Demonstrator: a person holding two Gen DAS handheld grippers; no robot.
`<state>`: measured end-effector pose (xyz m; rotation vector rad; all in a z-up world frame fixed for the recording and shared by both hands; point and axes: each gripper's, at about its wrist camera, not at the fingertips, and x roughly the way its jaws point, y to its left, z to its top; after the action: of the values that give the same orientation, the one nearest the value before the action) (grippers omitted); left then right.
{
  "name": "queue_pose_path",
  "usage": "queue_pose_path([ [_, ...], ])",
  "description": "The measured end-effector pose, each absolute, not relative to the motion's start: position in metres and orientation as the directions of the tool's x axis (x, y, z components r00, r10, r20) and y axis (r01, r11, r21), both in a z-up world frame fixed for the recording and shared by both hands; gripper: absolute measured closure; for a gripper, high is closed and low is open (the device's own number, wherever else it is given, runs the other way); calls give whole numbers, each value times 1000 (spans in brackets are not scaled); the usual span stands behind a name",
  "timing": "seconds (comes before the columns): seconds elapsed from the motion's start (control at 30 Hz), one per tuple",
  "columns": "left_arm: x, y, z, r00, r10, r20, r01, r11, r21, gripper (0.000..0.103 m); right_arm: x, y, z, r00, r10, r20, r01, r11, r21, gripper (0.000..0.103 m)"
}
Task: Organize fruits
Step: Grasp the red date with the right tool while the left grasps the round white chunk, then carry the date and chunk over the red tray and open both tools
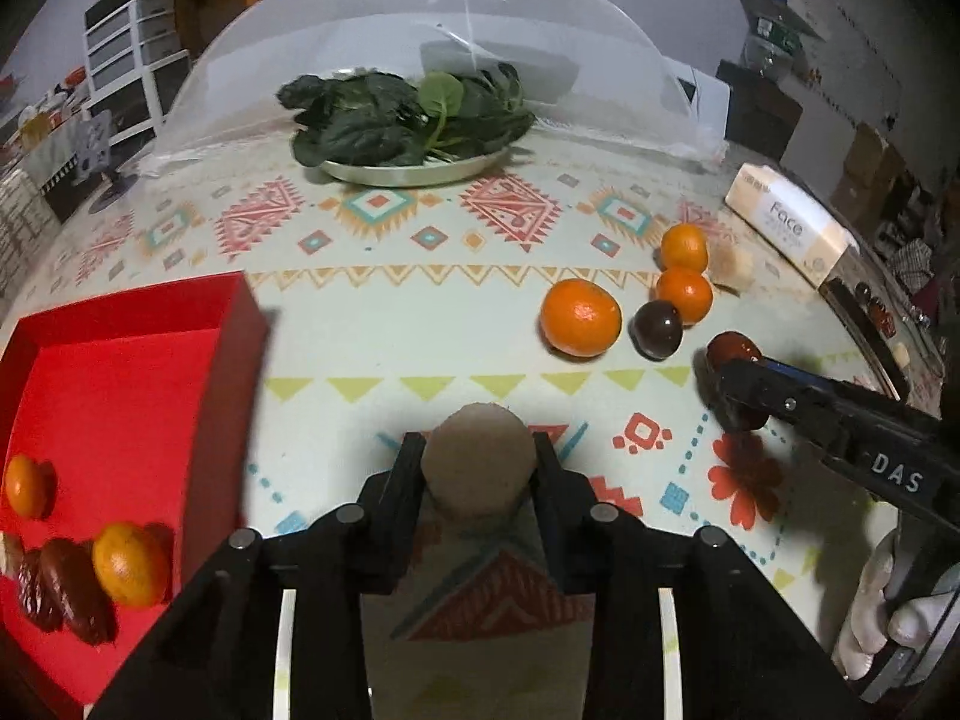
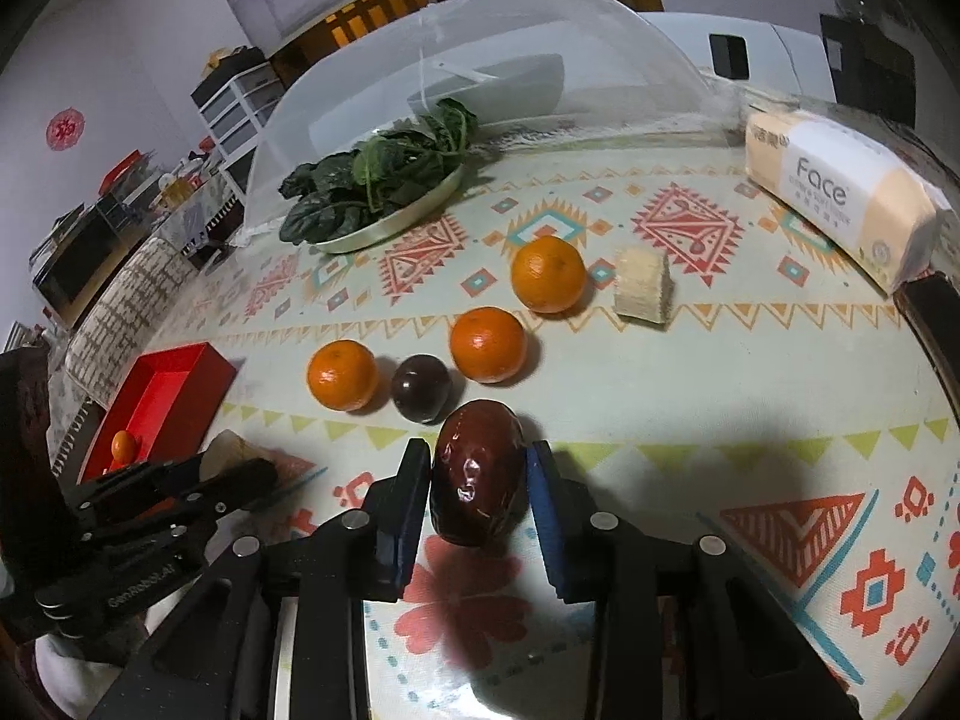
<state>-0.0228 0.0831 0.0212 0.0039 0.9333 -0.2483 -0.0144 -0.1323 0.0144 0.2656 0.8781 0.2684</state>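
Your left gripper (image 1: pixel 478 468) is clamped on a tan cake (image 1: pixel 478 461), held just above the cloth; the red box (image 1: pixel 120 396) lies to its left, much nearer this hand than the other. Your right gripper (image 2: pixel 480 480) straddles a date (image 2: pixel 478 475), its long axis running along the fingers; the pads sit against its sides, so I judge it gripped. Carry the cake left into the box first. Three oranges (image 2: pixel 487 344) and a dark fruit (image 2: pixel 420 387) wait beyond.
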Motion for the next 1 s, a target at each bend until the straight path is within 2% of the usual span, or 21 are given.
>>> queue_pose_path([
  [0.33, -64, 158, 56, 659, -269, -702, 90, 955, -282, 69, -41, -104, 48, 650, 385, -656, -201, 919, 340, 68],
  [0.57, -83, 233, 70, 729, -178, -661, -58, 946, -319, 69, -56, -44, 76, 634, 455, -626, -336, 890, 307, 67],
  [0.77, -94, 283, 64, 742, -121, -659, -152, 927, -342, 69, -54, 17, 81, 569, 521, -636, -435, 847, 304, 67],
  [1.0, -102, 320, 56, 761, -138, -634, -176, 897, -405, 69, -41, 84, 65, 506, 534, -677, -505, 820, 269, 67],
])
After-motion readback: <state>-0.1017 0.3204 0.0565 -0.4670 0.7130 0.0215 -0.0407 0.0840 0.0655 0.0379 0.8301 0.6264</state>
